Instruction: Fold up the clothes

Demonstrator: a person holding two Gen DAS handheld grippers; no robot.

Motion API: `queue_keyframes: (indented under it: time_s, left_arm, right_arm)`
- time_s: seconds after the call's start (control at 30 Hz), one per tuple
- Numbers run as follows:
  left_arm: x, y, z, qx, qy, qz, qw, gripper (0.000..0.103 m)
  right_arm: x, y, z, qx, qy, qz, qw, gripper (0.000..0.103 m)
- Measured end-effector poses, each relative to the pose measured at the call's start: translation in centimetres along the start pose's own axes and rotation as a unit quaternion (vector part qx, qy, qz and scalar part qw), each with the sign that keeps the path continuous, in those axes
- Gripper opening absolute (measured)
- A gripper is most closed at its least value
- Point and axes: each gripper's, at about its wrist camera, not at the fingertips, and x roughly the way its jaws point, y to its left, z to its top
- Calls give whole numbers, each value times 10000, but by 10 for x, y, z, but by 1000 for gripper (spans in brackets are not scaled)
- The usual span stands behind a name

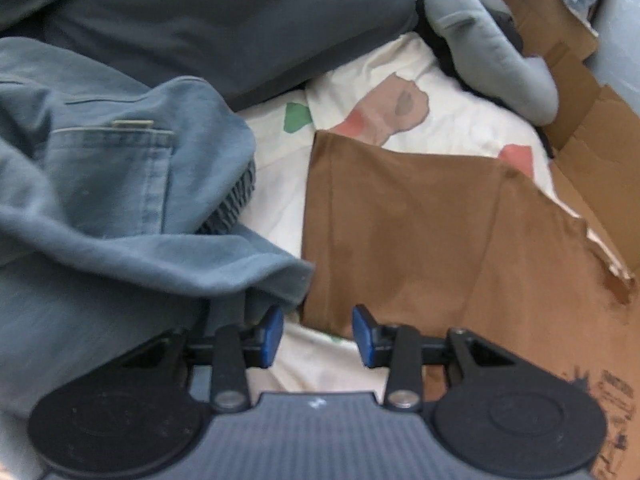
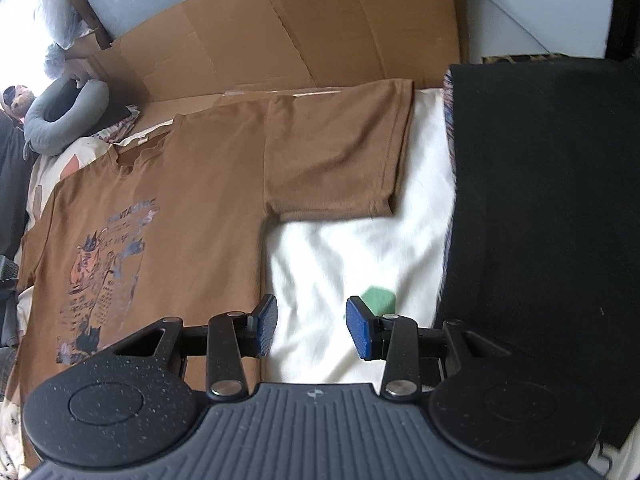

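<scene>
A brown T-shirt (image 2: 192, 208) with a dark print on its chest lies flat on a white patterned bedsheet (image 2: 340, 248), one sleeve (image 2: 340, 148) spread out to the side. The right gripper (image 2: 312, 328) hovers open over the sheet just beside the shirt's side edge, nothing between its blue pads. In the left wrist view the shirt's other sleeve (image 1: 400, 232) lies ahead. The left gripper (image 1: 318, 334) is open above the sheet (image 1: 276, 200) at that sleeve's near corner, with nothing between its pads. A blue denim garment (image 1: 120, 200) touches its left finger.
Flattened cardboard (image 2: 280, 32) lines the far side of the bed. A black cloth (image 2: 540, 220) covers the right. A grey neck pillow (image 1: 480, 32) and a dark grey pillow (image 1: 220, 20) lie at the head end.
</scene>
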Motion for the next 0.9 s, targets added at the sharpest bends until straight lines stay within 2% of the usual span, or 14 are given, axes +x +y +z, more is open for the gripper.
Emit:
queue_keyframes:
  time_s: [0.23, 0.47, 0.57, 0.7, 0.83, 0.9]
  left_arm:
    - [24, -4, -6, 287, -83, 262, 9992, 39]
    - [30, -11, -9, 961, -211, 540, 9937, 24]
    - [33, -11, -4, 1175, -203, 605, 9910, 22]
    - [37, -13, 1, 1402, -233, 744, 9871, 25]
    - [36, -11, 0, 1347, -203, 720, 9881, 28]
    - [32, -10, -3, 1377, -201, 761, 9873, 38]
  right_arm:
    - [24, -7, 15, 10, -72, -113, 9999, 45]
    - [36, -10, 18, 102, -288, -372, 9988, 45]
    - [40, -11, 15, 113, -275, -374, 9989, 45]
    - [43, -11, 14, 105, -270, -354, 9990, 45]
    - [46, -15, 15, 220, -300, -354, 9987, 45]
    - [47, -18, 15, 322, -350, -339, 9983, 45]
